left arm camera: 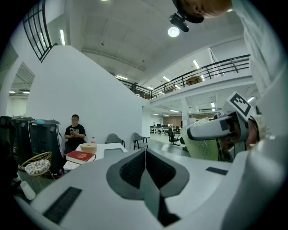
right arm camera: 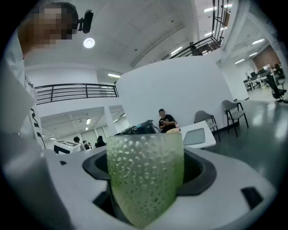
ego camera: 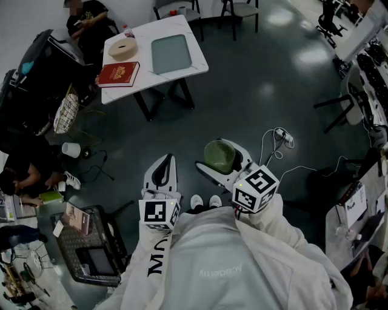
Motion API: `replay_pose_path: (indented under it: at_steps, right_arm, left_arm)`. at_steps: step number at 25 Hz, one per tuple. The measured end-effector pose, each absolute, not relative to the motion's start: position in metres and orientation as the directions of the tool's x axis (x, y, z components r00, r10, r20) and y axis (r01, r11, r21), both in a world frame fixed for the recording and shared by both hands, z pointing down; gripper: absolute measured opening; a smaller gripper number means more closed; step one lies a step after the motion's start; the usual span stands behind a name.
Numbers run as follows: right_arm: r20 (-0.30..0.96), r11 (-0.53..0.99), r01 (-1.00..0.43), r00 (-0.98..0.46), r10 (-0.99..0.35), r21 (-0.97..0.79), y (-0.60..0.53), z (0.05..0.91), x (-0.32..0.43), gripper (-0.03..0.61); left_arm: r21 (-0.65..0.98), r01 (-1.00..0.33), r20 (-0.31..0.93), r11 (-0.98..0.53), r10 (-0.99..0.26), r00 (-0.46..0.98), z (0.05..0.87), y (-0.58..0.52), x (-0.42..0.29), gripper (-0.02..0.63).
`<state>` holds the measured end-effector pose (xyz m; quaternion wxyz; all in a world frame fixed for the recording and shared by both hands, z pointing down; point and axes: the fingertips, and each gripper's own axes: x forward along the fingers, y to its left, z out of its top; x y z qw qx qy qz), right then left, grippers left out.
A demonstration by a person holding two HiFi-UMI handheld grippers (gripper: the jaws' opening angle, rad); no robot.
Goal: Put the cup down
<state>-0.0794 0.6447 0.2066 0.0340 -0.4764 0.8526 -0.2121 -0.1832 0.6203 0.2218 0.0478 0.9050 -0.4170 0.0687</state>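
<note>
My right gripper [ego camera: 225, 162] is shut on a green dimpled cup [ego camera: 219, 155], held upright in the air over the dark floor. In the right gripper view the cup [right arm camera: 146, 173] fills the space between the jaws and both pads press on its sides. The left gripper [ego camera: 165, 162] hangs beside it at the left, with its jaws shut and nothing between them; its pads [left arm camera: 135, 168] meet along one line. From the left gripper view the cup [left arm camera: 202, 148] shows at the right inside the right gripper [left arm camera: 211, 131]. A white table [ego camera: 188, 68] stands some way ahead.
On the table lie a red book [ego camera: 119, 74], a tan roll [ego camera: 123, 49] and a grey tray [ego camera: 171, 53]. A seated person [ego camera: 85, 18], black cases, a wicker basket [ego camera: 65, 113] and a white floor cup [ego camera: 71, 149] are at the left. Chairs stand behind the table.
</note>
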Motion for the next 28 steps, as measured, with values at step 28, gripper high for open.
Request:
replay_pose_path:
  at_steps: [28]
  right_arm:
    - [0.110,0.397,-0.792,-0.496,-0.861,-0.465,0.658,0.225,-0.008,0.396]
  left_arm:
    - [-0.021,-0.798,0.148,-0.603,-0.791,0.593,0.218,0.622,-0.135,0.012]
